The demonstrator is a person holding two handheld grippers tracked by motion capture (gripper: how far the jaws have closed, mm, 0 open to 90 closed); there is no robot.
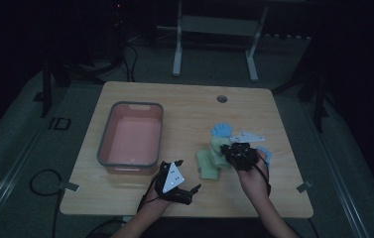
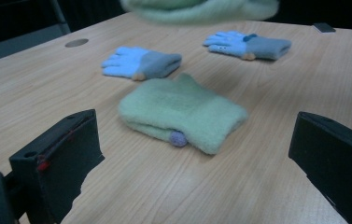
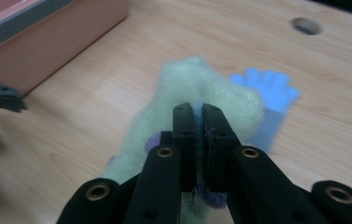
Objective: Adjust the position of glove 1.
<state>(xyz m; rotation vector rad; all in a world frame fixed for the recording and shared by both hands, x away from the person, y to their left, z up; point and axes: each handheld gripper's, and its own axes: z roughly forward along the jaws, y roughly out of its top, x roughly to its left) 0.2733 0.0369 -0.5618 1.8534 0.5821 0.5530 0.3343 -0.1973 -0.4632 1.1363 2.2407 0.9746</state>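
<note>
The right gripper (image 3: pixel 198 112) has its jaws clamped on a green glove (image 3: pixel 197 88), lifting it above the table (image 1: pixel 184 106). The left gripper (image 1: pixel 177 181) rests near the front edge, jaws wide apart, facing another green glove (image 2: pixel 180 114) lying flat, two blue gloves (image 2: pixel 141 62) beyond it.

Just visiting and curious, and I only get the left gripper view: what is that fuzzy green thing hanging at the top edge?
Observer: A green glove, held up by the right tongs, which are shut on it.
Visitor: Is there anywhere to drop it?
Observer: Yes, a pink bin stands on the table's left half.
Visitor: Anything inside?
Observer: It looks empty in the high view.
</note>
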